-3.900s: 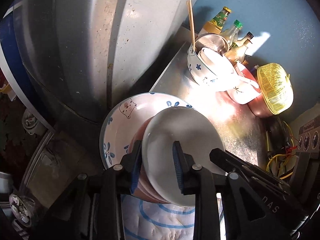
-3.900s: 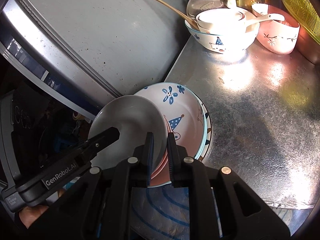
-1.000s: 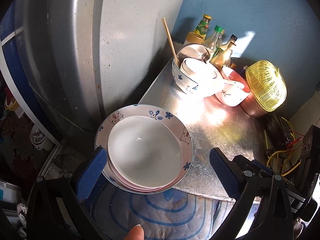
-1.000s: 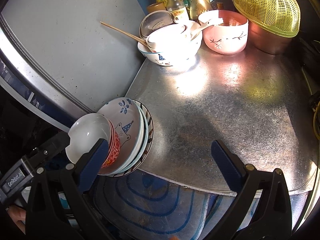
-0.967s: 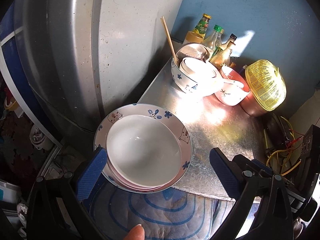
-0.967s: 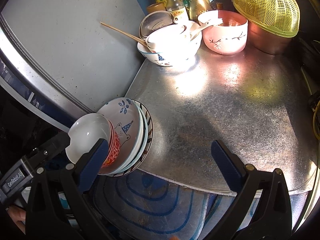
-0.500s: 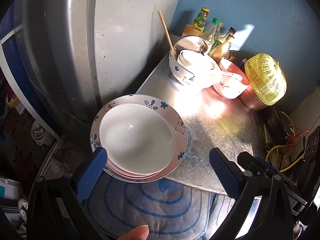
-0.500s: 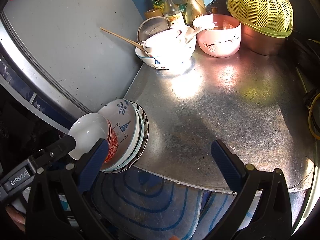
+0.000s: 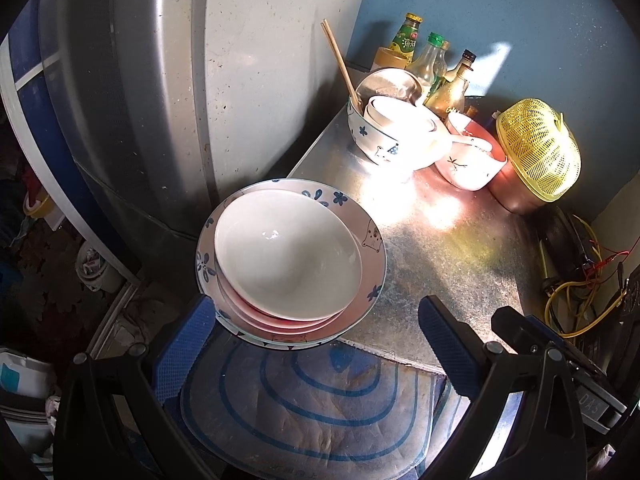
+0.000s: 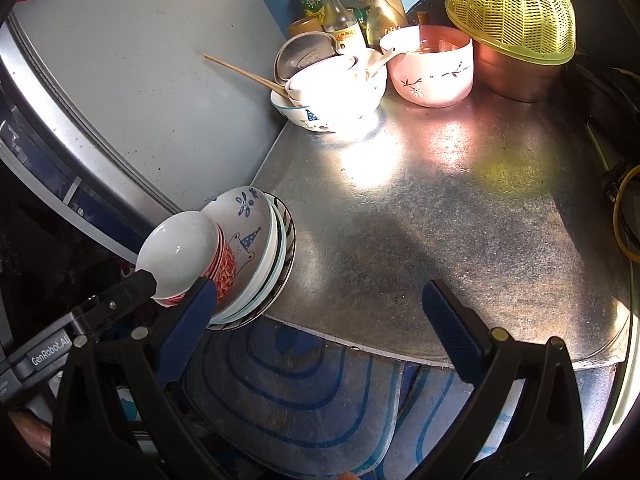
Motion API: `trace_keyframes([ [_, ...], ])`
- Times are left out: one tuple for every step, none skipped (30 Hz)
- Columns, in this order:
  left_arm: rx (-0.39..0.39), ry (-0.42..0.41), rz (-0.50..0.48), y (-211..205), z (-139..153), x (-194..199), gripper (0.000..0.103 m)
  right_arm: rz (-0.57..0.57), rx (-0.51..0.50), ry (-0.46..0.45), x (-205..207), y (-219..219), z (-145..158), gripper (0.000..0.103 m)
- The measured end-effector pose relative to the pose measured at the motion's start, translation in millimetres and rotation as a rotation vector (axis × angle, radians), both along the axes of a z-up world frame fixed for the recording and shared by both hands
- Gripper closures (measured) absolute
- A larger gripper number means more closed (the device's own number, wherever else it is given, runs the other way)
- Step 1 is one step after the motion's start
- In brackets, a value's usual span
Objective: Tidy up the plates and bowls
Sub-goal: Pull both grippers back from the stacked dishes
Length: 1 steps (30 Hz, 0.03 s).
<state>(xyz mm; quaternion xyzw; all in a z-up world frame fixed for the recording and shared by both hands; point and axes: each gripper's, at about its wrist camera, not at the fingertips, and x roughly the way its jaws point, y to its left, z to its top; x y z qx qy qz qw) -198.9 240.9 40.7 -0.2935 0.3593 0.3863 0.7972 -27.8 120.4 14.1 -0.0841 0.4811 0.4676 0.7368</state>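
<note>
A galvanized metal counter [image 9: 448, 248] fills a corner between a grey appliance wall [image 9: 248, 80] and a blue wall [image 9: 520, 20], with sunlight glaring off the sheet.

At the counter's near-left corner sits a stack of dishes [image 9: 292, 264]: a plain white bowl [image 9: 286, 254] on top, nested in pink-rimmed bowls, inside a wide bowl with blue flowers and bear drawings [image 9: 374, 240], all on plates. The right wrist view shows the stack [image 10: 240, 256] from the side, with a red-patterned bowl [image 10: 225, 270] under the white one and a striped plate [image 10: 286, 264] at the bottom overhanging the counter edge.

Both grippers hold nothing. The left gripper [image 9: 316, 350] has its blue-padded fingers [image 9: 184, 354] spread wide, just in front of the stack. The right gripper [image 10: 320, 334] is equally wide apart, its left pad [image 10: 188, 322] near the stack's side.

Farther back stands a second group of bowls [image 9: 394, 136] holding chopsticks [image 9: 340, 64], then a pink bowl with a spoon [image 9: 470, 162], a yellow mesh basket [image 9: 538, 152] over a copper pot, and several bottles [image 9: 432, 64] in the corner. A blue-striped mat [image 9: 312, 408] lies below the counter.
</note>
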Motion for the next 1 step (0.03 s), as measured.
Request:
trace_keyframes([
  [-0.001,0.000,-0.003,-0.6,-0.2,-0.5,0.001,0.000,0.000,0.001,-0.6,-0.3,-0.4,0.000],
])
